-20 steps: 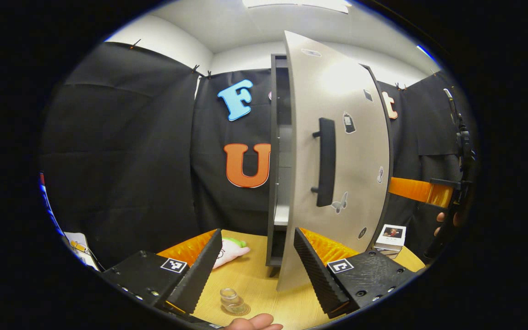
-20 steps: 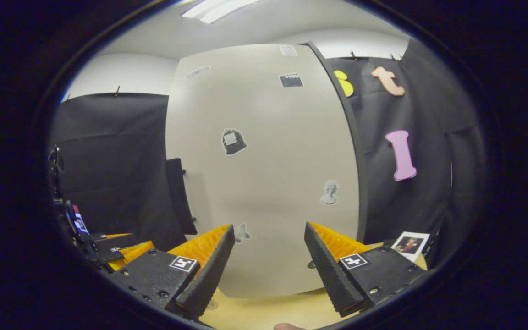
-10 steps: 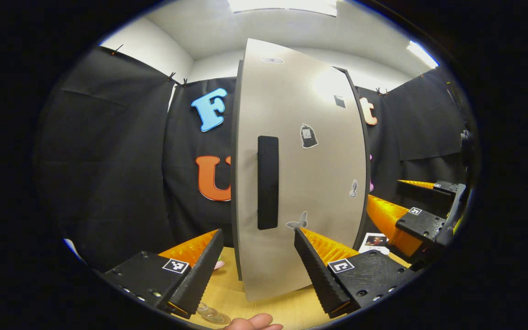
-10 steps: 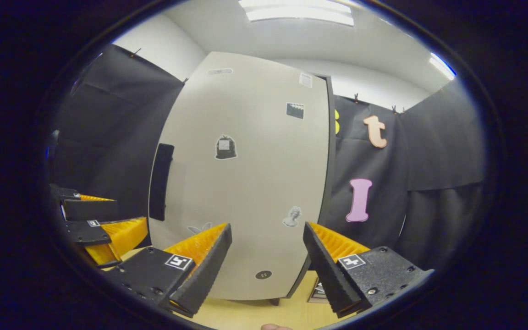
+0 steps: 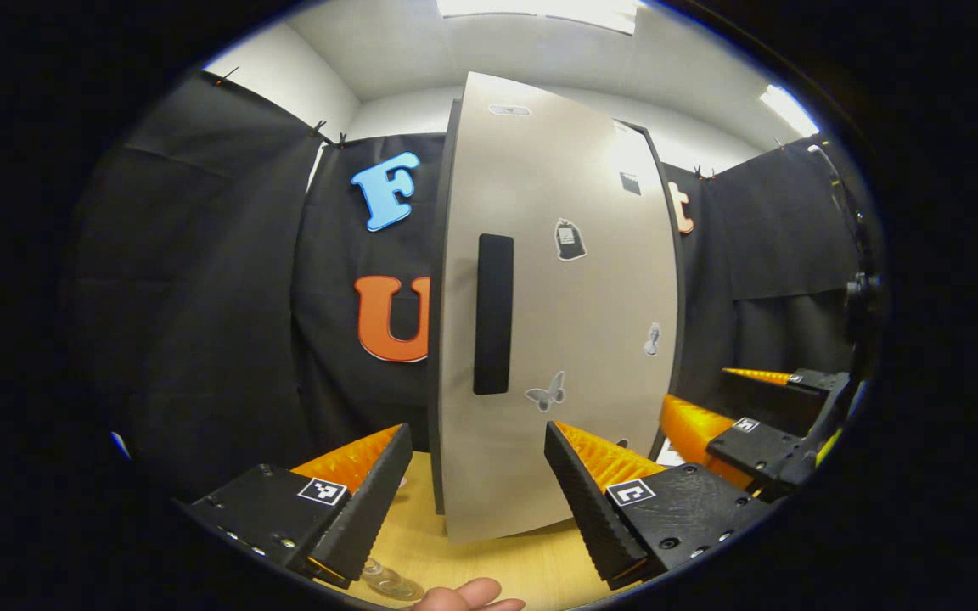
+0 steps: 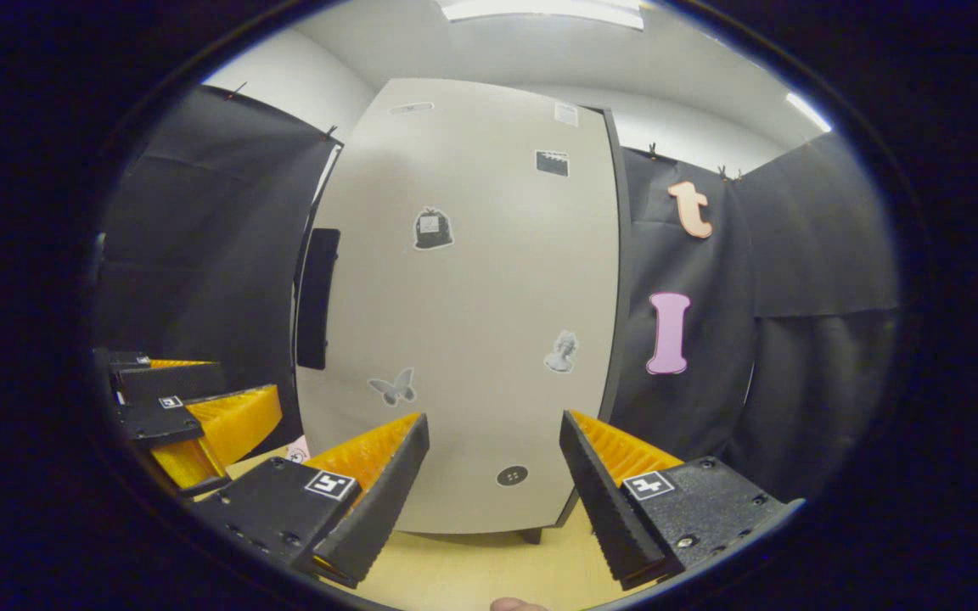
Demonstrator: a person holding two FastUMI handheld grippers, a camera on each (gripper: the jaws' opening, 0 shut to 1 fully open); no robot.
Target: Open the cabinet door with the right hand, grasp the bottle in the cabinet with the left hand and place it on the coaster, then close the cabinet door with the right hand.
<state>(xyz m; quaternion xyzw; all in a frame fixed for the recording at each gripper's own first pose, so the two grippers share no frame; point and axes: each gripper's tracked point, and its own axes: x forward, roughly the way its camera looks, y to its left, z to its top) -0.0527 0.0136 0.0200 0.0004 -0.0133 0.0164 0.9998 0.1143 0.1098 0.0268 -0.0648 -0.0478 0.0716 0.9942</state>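
While both sets of jaws are held wide open and empty, the right gripper (image 6: 493,488) is seen facing the cabinet door (image 6: 472,305), which has been swung fully shut within the last second. Bottle (image 5: 387,580) is parked near the left gripper (image 5: 476,501), so the job looks basically wrapped up.

Light source: ceiling panels (image 5: 540,10) at the top of both views, white and even.
Brightness: the cabinet door (image 5: 557,322) was well lit; the black cloth stayed dark with little detail.
Glare: a soft bright patch sat on the door's upper right in the left gripper view.
Shadows: faint on the tabletop (image 6: 455,577) under the door.
Distortion: strong fisheye; the door's edges bowed outward.
Focus: sharp at centre, softer toward the rim.
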